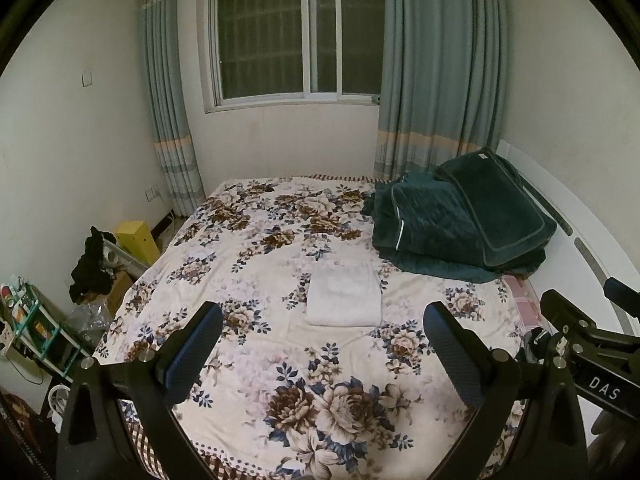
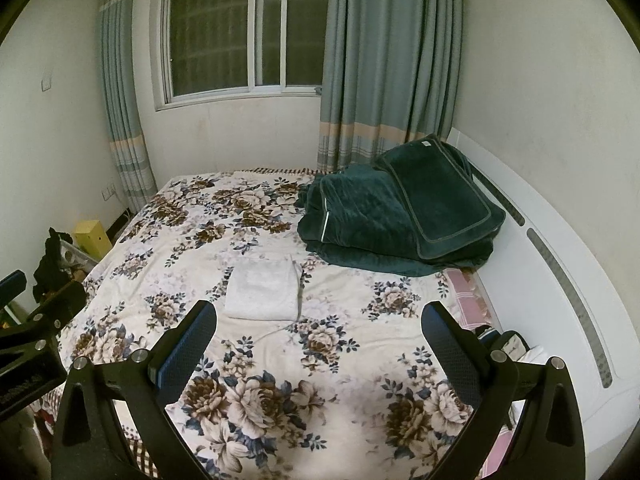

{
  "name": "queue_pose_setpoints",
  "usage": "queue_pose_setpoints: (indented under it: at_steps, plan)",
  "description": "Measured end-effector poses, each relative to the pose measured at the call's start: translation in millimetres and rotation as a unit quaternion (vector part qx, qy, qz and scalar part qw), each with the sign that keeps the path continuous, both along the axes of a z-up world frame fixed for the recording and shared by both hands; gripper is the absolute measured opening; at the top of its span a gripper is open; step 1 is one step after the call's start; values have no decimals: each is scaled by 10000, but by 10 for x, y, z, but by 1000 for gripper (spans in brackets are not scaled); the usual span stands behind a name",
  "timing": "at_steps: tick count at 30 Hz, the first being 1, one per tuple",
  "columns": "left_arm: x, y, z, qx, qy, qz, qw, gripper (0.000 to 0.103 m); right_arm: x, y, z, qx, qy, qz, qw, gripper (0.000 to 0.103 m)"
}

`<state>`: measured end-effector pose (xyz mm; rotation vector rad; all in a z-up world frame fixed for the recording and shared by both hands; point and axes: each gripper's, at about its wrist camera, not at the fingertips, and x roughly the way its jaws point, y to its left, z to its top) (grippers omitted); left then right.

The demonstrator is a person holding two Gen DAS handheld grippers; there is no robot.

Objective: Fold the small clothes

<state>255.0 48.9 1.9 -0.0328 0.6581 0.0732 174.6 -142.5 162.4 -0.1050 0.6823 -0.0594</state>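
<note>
Floral bedding (image 1: 280, 360) covers a bed on which a small white garment (image 1: 345, 294), folded into a neat rectangle, is laid flat near the middle. Both the left gripper (image 1: 323, 340) and the right gripper (image 2: 319, 338) are held above the near part of the bed, well apart from the garment, with fingers spread wide and nothing gripped. Dark green blankets (image 1: 464, 220) are piled by the white headboard (image 2: 560, 280), and a curtained window (image 1: 296, 36) is seen in the far wall.

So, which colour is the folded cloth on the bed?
White; the folded cloth shows best in the right wrist view.
</note>
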Motion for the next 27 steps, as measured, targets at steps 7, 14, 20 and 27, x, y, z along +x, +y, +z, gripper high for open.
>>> queue_pose_setpoints:
  at_steps: [7,14,20,27]
  plan:
    - [-14,-6,-8,-8,6,-1,10000,102,-16,46,5,-20,-8,-17,10000,103]
    - [-21,-10,-15,-1,-3,4,10000,102,-47,61,9,-13,-13,-45,10000,103]
    - [-31,-20,-21,-1,-5,18,10000,102,-75,43,1,-8,-8,-61,10000,103]
    - [-22,-24,-1,13,-17,40,10000,102,-119,26,-7,7,-11,-97,10000,103]
